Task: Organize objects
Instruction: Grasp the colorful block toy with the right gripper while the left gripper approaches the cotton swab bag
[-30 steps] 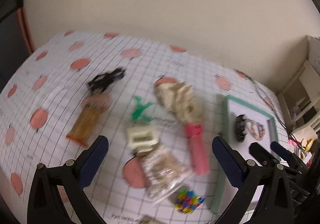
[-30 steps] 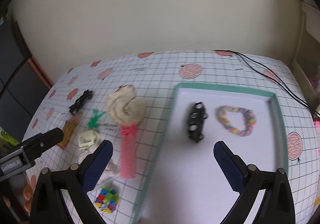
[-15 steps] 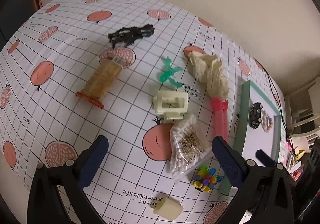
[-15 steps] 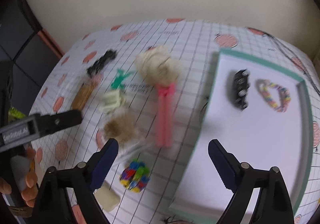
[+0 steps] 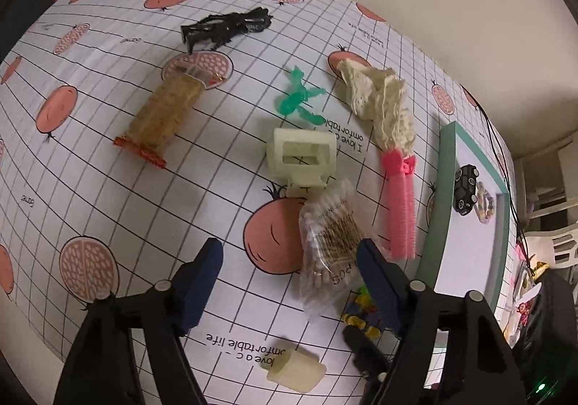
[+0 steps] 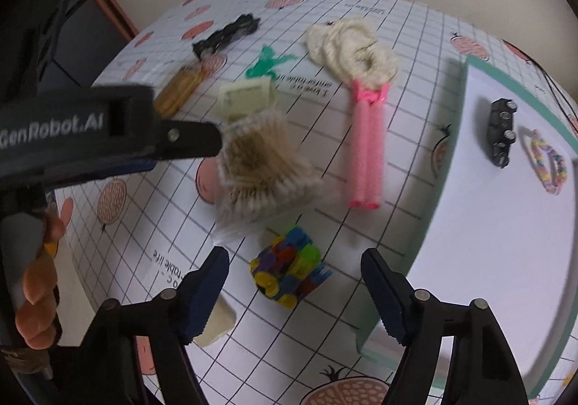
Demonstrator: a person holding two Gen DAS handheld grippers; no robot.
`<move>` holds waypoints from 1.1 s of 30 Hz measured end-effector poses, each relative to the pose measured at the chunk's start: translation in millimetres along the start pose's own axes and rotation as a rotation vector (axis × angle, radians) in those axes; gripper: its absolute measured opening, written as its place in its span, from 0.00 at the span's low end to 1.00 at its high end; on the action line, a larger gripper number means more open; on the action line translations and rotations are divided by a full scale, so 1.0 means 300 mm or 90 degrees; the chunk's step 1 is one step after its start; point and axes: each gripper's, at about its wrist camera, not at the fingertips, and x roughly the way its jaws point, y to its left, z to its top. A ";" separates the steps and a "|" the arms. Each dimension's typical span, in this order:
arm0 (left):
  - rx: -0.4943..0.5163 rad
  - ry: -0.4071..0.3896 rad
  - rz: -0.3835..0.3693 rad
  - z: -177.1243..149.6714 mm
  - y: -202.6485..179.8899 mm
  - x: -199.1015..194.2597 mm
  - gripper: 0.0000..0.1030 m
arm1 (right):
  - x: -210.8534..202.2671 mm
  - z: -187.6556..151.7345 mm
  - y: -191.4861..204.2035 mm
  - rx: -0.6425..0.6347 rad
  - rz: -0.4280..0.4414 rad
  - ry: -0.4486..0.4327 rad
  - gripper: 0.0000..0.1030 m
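Grippers lower over fruit-print tablecloth [image 5: 108, 188].

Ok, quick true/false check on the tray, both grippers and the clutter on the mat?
1. The toy car lies in the tray. True.
2. The bracelet lies on the mat outside the tray. False: it is in the tray beside the car.
3. The right gripper is shut on the colourful block toy. False: its jaws are open, holding nothing.
4. The left gripper is open. True.
5. The swab bag lies between the clip and the block toy. True.
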 end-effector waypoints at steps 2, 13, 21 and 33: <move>0.006 0.004 -0.001 -0.001 -0.005 0.007 0.69 | 0.009 -0.008 0.004 -0.005 0.003 0.007 0.72; 0.042 0.015 -0.011 -0.003 -0.047 0.047 0.64 | 0.049 -0.046 0.008 -0.017 0.003 0.036 0.55; 0.068 0.001 -0.015 0.008 -0.076 0.062 0.64 | 0.040 -0.060 -0.024 0.001 0.018 0.031 0.45; 0.086 -0.002 -0.005 0.023 -0.084 0.096 0.64 | 0.025 -0.061 -0.056 0.003 0.024 0.033 0.45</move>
